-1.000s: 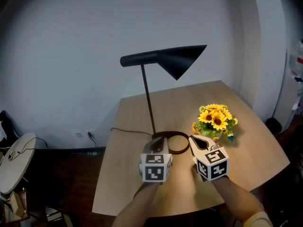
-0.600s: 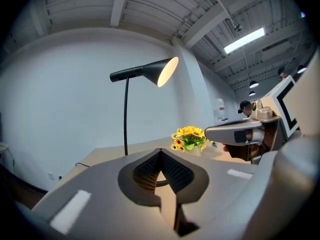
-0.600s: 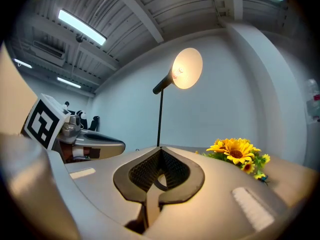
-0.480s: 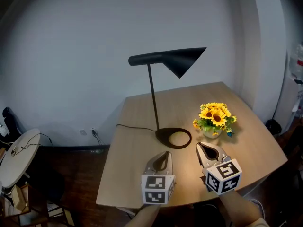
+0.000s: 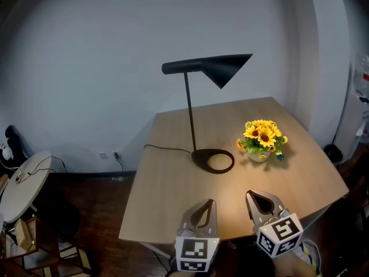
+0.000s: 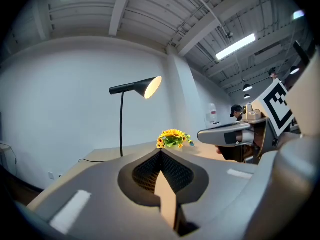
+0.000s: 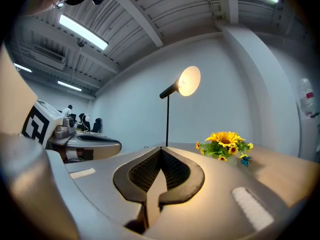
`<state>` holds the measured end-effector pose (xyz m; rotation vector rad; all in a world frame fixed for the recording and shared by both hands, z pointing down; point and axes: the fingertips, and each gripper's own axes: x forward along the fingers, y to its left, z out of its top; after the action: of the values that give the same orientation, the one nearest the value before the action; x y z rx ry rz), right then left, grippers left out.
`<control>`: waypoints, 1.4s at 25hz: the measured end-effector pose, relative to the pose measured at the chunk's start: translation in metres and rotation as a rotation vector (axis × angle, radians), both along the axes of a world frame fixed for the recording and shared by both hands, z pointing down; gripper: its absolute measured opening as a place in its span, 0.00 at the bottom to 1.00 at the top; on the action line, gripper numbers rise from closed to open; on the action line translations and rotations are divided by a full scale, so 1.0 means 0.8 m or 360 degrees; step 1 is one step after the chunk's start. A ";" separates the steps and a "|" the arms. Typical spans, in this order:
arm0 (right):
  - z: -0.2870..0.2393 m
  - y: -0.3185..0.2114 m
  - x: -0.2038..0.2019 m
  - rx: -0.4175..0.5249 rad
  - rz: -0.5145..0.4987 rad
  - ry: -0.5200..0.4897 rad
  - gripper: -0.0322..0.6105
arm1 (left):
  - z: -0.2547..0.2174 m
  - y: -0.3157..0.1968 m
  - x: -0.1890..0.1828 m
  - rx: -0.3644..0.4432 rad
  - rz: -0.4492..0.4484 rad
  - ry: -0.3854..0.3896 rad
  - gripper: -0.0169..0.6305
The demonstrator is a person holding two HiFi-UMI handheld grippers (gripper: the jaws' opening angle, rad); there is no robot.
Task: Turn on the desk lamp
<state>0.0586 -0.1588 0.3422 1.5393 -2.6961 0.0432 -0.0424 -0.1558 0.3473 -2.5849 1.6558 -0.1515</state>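
Observation:
The black desk lamp [image 5: 189, 114] stands at the middle of the wooden table [image 5: 161, 195], on a ring base [image 5: 213, 160]. Its cone shade [image 5: 222, 69] points right and glows lit in both gripper views [image 6: 152, 85] [image 7: 189, 80]. Warm light falls on the tabletop beneath it. My left gripper [image 5: 206, 202] [image 6: 161, 151] is shut and holds nothing, near the table's front edge and well short of the base. My right gripper [image 5: 262, 196] [image 7: 161, 148] is beside it, also shut and holding nothing.
A small pot of sunflowers [image 5: 261, 140] sits right of the lamp base. The lamp's cord [image 5: 164, 149] runs off the table's left side. A round white side table [image 5: 20, 192] stands at the lower left on the floor. A white wall is behind.
Both grippers have drawn back from beside the lamp base to the table's front edge. They stay shut. The lamp and flowers have not moved on the table.

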 end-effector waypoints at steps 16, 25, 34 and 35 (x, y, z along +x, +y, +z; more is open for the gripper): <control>0.047 0.109 -0.002 -0.0118 -0.0034 0.0011 0.05 | 0.076 0.106 -0.015 -0.0226 -0.0122 0.0016 0.02; 0.074 0.135 0.004 -0.0152 0.0029 0.0030 0.05 | 0.074 0.109 -0.016 -0.0138 -0.0110 -0.0006 0.02; 0.095 0.145 -0.004 -0.0196 0.0035 0.0041 0.05 | 0.082 0.121 -0.018 -0.0107 -0.0114 -0.0007 0.02; 0.096 0.145 -0.005 -0.0197 0.0036 0.0042 0.05 | 0.083 0.123 -0.018 -0.0106 -0.0114 -0.0006 0.02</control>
<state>0.0549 -0.0430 0.4191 1.5236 -2.6020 0.1849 -0.0568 -0.0578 0.4138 -2.5713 1.7728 -0.2186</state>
